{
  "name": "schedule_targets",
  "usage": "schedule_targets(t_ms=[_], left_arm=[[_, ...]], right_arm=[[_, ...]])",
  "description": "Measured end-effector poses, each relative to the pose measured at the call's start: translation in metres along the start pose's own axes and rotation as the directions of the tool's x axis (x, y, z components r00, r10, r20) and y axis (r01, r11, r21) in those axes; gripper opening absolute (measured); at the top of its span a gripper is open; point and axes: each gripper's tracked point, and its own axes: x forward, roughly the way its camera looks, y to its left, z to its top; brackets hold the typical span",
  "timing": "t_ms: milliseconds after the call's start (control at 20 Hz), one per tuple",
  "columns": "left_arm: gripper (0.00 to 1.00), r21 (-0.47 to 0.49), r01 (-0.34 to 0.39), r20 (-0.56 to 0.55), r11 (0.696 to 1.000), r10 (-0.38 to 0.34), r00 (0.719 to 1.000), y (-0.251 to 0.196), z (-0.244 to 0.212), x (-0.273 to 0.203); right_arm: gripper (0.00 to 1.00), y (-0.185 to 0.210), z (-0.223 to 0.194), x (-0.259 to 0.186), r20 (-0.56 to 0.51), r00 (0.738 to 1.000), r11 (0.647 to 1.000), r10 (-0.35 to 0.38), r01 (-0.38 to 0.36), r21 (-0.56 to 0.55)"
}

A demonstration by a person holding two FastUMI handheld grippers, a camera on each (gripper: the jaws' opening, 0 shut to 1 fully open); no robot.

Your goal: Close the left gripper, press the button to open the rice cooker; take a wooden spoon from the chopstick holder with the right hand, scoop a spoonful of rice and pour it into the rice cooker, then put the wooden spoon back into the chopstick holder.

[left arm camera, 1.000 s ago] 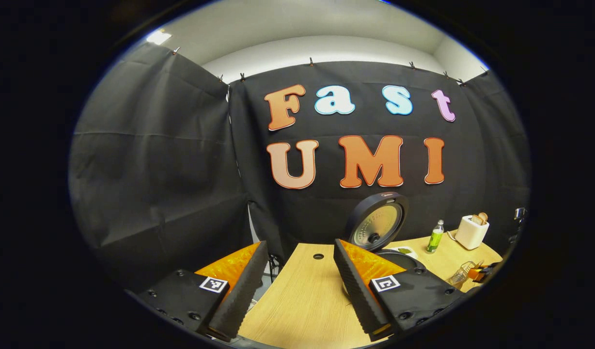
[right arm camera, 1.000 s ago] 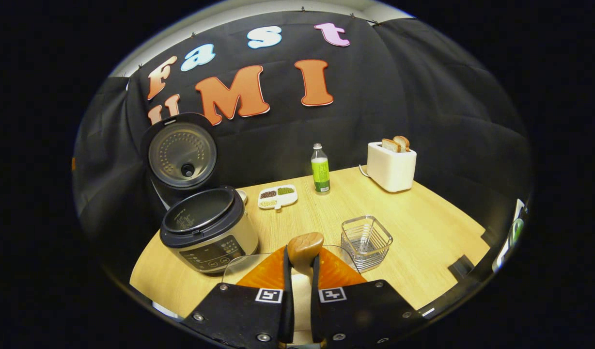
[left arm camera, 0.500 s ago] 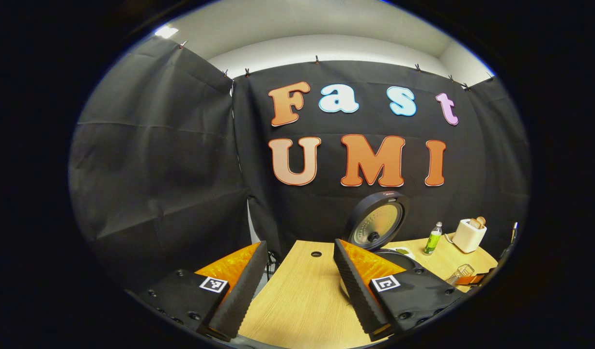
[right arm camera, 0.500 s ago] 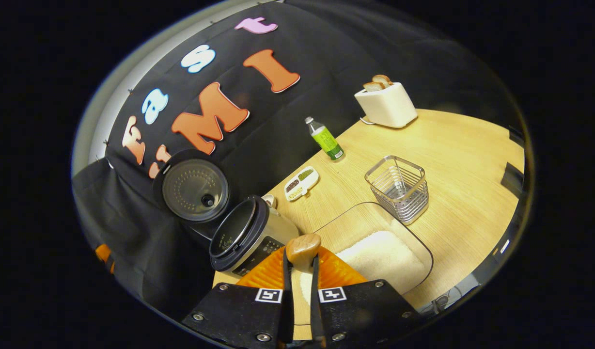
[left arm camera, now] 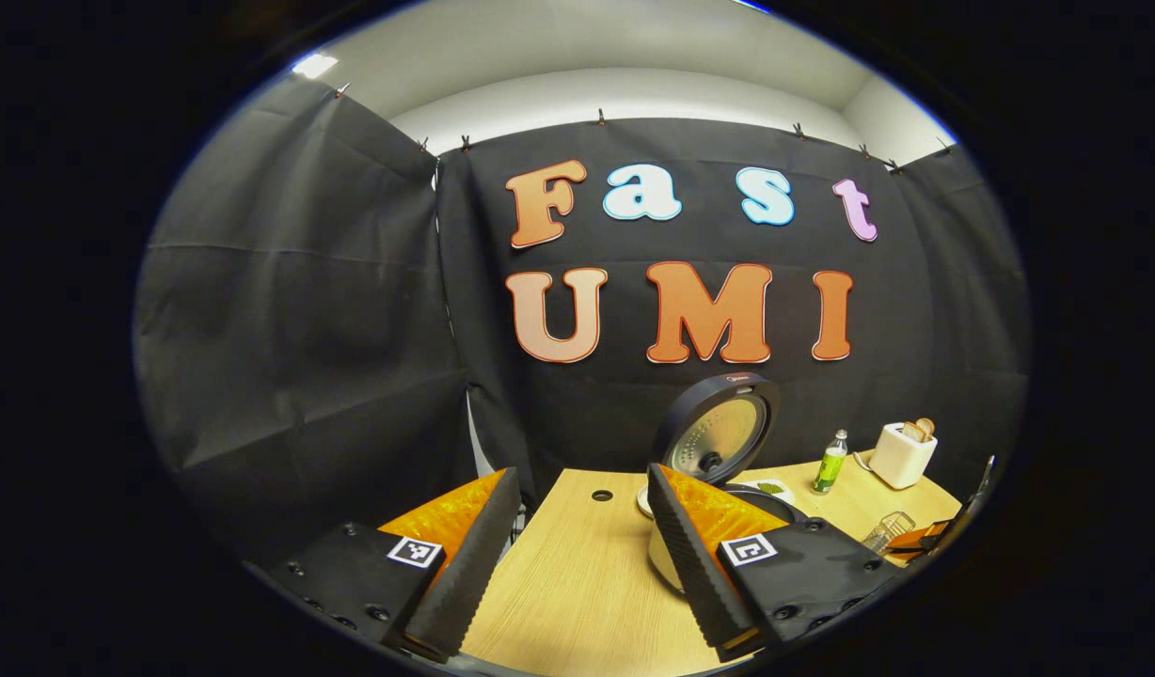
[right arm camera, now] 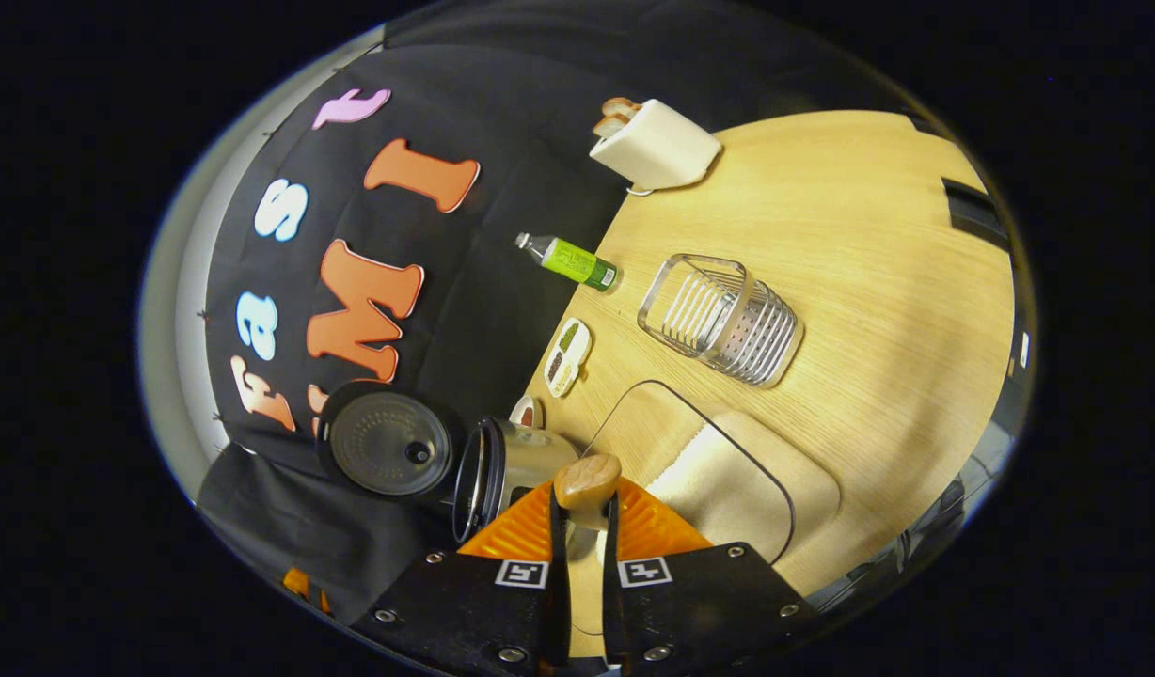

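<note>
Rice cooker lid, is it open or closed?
Open. The rice cooker lid stands straight up behind the pot, showing its shiny metal underside.

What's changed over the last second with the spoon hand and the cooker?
The right gripper, shut on the wooden spoon, has rolled hard to one side above the rice container. The left gripper stays open and idle; the rice cooker stays open, and the chopstick holder is unmoved.
</note>
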Motion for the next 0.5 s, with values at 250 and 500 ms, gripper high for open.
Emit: schedule_targets(t_ms=[250, 500], left_arm=[[0.95, 0.007, 0.005, 0.005, 1.0, -0.005, 1.0, -0.004, 0.003, 0.0], [0.95, -0.007, 0.012, 0.007, 1.0, -0.012, 1.0, -0.007, 0.003, 0.008]], right_arm=[[0.13, -0.011, 0.007, -0.007, -0.003, 0.999, 0.986, 0.032, -0.031, 0.167], [0.13, -0.011, 0.024, -0.021, 0.022, 0.999, 0.974, 0.043, -0.047, 0.223]])
